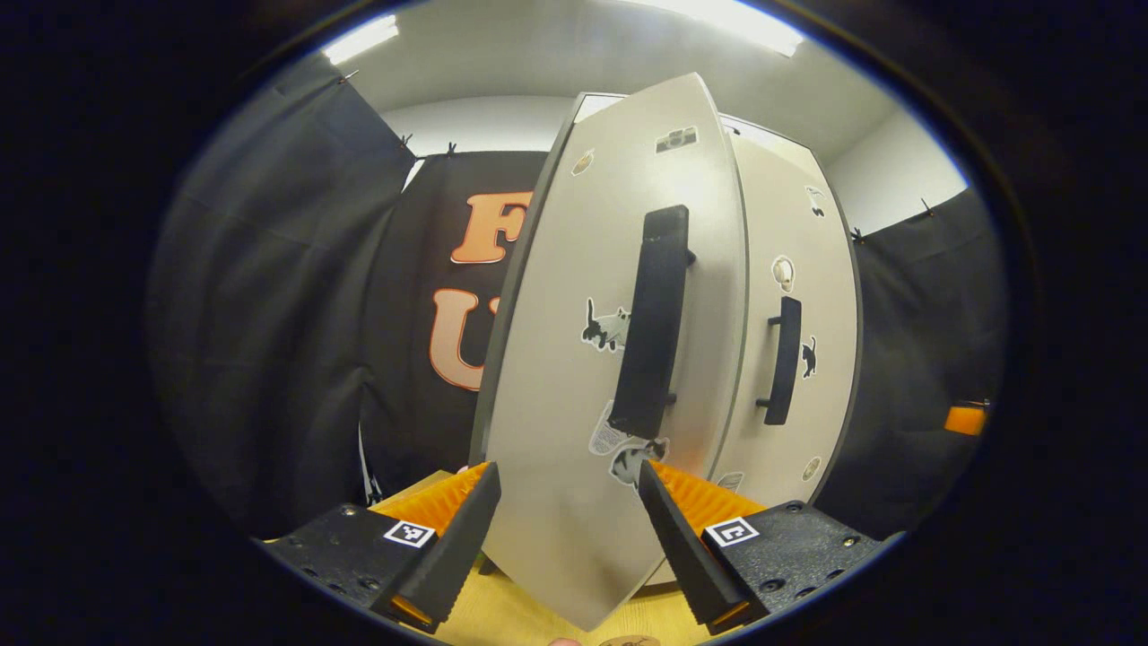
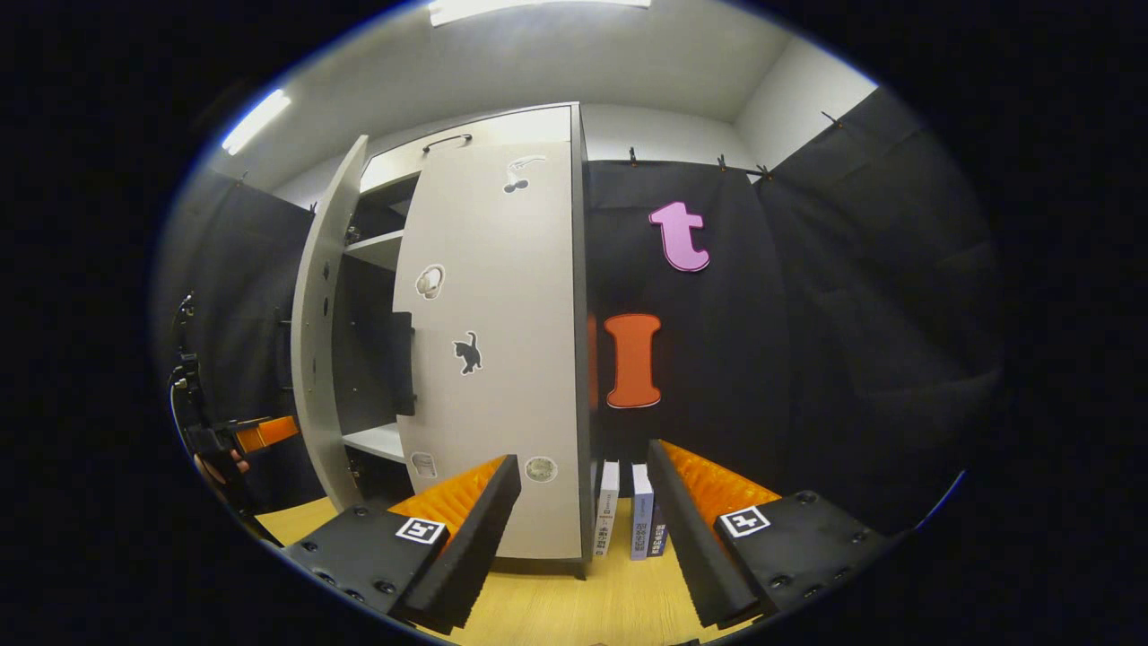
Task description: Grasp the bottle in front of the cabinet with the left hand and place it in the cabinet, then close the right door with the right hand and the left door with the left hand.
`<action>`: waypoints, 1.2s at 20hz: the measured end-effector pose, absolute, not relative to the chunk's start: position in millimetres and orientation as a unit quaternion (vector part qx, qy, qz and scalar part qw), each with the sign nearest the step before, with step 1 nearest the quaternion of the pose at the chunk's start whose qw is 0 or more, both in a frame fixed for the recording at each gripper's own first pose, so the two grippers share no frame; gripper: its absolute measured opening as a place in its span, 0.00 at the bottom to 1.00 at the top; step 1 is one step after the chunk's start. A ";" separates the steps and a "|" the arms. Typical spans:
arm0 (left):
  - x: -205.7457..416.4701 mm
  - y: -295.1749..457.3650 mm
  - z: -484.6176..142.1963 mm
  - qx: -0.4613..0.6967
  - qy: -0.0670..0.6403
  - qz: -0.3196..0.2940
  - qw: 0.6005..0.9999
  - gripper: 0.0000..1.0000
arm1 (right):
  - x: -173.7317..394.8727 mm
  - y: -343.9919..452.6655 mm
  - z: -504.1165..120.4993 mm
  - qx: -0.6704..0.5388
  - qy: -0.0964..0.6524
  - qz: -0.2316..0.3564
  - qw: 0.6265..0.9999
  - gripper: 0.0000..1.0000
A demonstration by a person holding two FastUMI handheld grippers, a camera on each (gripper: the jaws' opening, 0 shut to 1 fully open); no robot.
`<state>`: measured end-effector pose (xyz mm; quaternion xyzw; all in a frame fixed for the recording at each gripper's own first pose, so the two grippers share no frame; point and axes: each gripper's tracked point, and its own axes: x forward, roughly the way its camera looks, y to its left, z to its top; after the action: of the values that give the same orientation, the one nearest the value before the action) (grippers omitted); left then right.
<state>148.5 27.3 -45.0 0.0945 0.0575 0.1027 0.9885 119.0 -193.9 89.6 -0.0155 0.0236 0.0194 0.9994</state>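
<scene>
While left door (image 1: 574,377) stands ajar, handle (image 1: 653,321) vertical, both tongs (image 1: 567,538) (image 2: 583,538) gape empty.

The left tool (image 1: 569,525) has its two fingers spread wide apart and grips nothing. The right tool (image 2: 583,511) is also spread wide, level, with nothing between its fingers.

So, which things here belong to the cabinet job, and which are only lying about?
Job:
- left door, ajar
- right door, nearly shut
- cabinet
- left gripper, open
- right gripper, open

Lying about:
- books standing beside the cabinet
- table
</scene>
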 end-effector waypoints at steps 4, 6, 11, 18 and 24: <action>142.2 21.8 -45.4 0.089 0.055 0.101 0.989 0.92 | 112.9 -196.2 85.4 -0.012 0.027 0.019 0.999 0.95; 136.9 21.2 -41.5 0.098 0.050 0.106 0.988 0.95 | 110.9 -196.3 83.5 -0.011 0.030 0.019 0.999 0.95; 123.2 11.6 -25.9 0.121 0.035 0.112 0.986 0.95 | 113.4 -197.0 83.6 -0.007 0.031 0.020 0.999 0.95; 93.3 -3.9 -27.1 0.101 0.033 0.116 0.987 0.95 | 101.5 -193.0 79.2 -0.015 0.034 0.029 0.999 0.95; 68.3 -17.1 -34.5 0.108 0.041 0.121 0.986 0.95 | 95.0 -185.2 67.8 -0.019 0.033 0.033 0.999 0.95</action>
<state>68.3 -17.1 -34.5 0.1081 0.0412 0.1209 0.9859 95.0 -185.2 67.8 -0.0189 0.0333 0.0331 0.9987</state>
